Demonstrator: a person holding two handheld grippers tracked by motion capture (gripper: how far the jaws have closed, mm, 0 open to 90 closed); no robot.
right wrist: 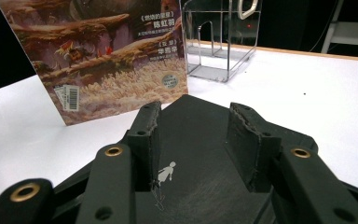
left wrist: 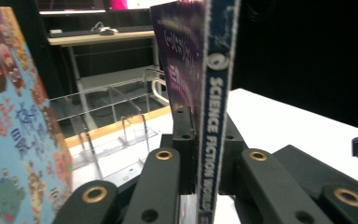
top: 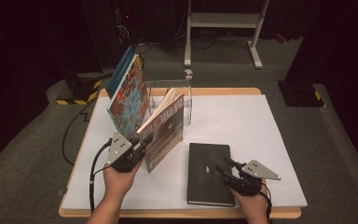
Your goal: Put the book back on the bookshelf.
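Two tongs: my left tongs [top: 142, 143] clamp the magazine [top: 164, 131] spine upright at frame centre; right tongs [top: 225, 166] (apart) hover over the black notebook [top: 208, 173]. Thin grip—it could twist and topple.

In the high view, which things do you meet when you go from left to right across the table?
Colourful picture book → science fiction magazine held upright in the left claw → black notebook lying flat → right claw.

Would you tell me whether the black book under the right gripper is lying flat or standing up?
Flat. The black book lies closed, cover up, on the white table; the right gripper hovers over it, jaws apart.
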